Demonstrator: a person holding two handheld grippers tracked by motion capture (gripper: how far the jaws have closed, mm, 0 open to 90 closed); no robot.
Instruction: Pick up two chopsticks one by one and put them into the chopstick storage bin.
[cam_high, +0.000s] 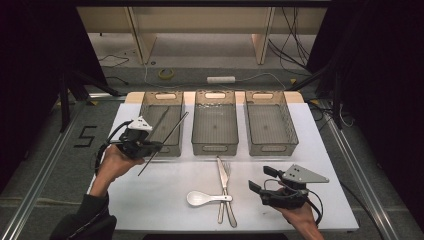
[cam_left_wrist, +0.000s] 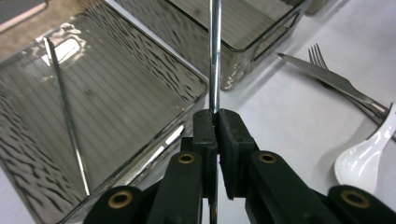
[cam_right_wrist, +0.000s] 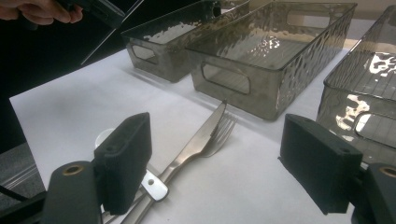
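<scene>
White counter (cam_high: 165, 195) across the middle of the high view. Three clear grey bins in a row along its far edge: left bin (cam_high: 172, 145), middle bin (cam_high: 215, 145), right bin (cam_high: 272, 142). One metal chopstick (cam_left_wrist: 65, 116) already down in the left bin, slanted across its floor. Middle and right bins bare inside.

Left gripper (cam_high: 155, 146) at the left of the frame, just at the near corner of the left bin, jaws pinched tight on a second chopstick (cam_high: 167, 140). Rod clamped partway along, upper end slanting up and right over the bin, lower end jutting toward the counter.

Right gripper (cam_high: 262, 181) at lower right, hovering low over the counter, jaws spread wide with nothing between them.

Left loose at lower centre, close together: knife (cam_high: 222, 172), fork (cam_high: 227, 167) under it, white spoon (cam_high: 200, 198) lying across their handles.

Judged progress: early. One chopstick sorted, its partner about to follow, then knife, fork and spoon probably for the two bare bins.
</scene>
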